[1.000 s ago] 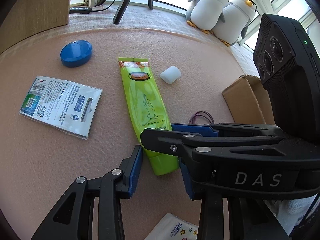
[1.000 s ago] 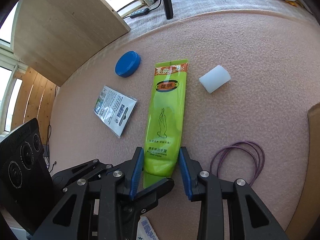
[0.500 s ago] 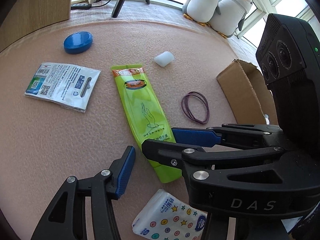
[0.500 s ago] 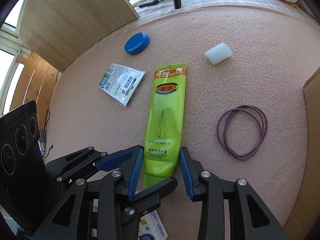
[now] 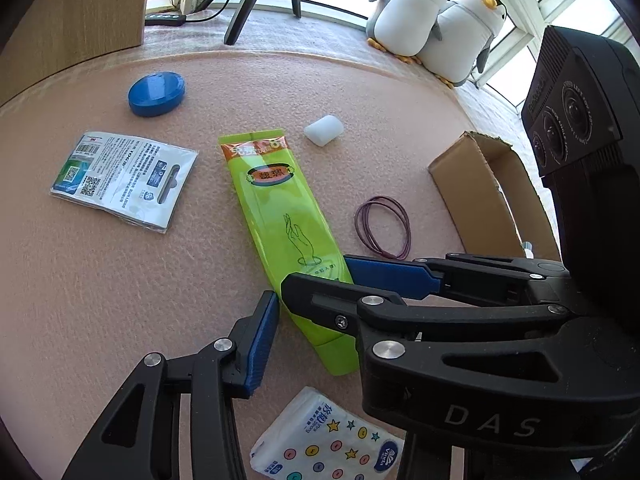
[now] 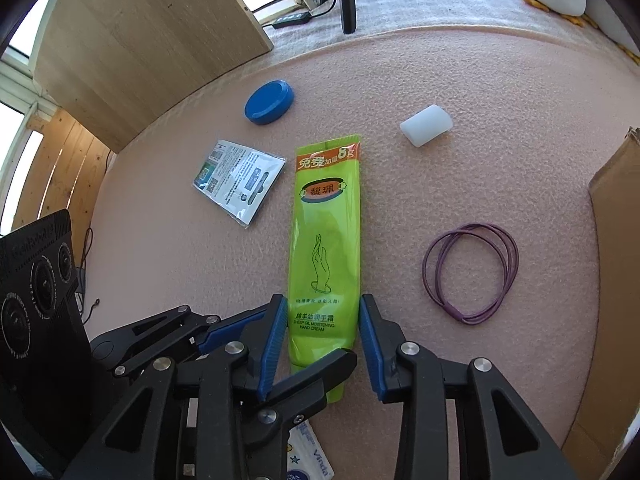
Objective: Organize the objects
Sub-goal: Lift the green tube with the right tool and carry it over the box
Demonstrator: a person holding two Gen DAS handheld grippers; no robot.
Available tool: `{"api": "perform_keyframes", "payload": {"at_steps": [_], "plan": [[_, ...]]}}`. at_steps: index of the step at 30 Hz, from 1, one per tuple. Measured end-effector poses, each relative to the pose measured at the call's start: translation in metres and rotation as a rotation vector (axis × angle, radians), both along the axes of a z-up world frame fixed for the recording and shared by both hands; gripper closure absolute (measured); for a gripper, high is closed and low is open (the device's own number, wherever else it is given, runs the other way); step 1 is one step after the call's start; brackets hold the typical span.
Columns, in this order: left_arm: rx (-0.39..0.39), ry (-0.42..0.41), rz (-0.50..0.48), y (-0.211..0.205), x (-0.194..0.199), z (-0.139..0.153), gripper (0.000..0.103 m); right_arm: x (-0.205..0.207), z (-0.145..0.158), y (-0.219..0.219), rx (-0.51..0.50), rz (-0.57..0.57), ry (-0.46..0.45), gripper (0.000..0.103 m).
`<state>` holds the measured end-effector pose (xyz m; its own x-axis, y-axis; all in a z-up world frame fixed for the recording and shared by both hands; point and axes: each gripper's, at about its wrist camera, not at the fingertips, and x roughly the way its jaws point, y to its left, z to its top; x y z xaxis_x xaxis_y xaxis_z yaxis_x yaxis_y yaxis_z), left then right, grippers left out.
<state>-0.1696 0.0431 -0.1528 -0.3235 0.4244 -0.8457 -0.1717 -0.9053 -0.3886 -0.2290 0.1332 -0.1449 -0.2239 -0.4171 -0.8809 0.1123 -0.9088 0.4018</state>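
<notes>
Right gripper (image 6: 323,330) jaws wide, straddling hand cream tube (image 6: 326,236); left gripper (image 5: 308,320) jaws wide alongside. Risk: fingers colliding, tube slipping.

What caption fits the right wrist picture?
Open right claw straddles the green tube on the pink mat.

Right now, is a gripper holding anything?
No firm hold shows. The right gripper straddles the green tube near its cap end, pads beside it, tube flat on the mat. The left gripper is open.
</notes>
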Motion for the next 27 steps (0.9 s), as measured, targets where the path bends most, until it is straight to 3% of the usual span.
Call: {"api": "perform_keyframes", "payload": {"at_steps": [12,27], "plan": [[0.006,0.102,-0.072,0.054,0.013,0.052,0.056,0.033,0.053,0.055,0.0,-0.078,0.09,0.071],[0.005,0.15,-0.304,0.191,0.038,0.073,0.056,0.093,0.072,0.167,0.05,-0.254,0.127,0.071]]}}
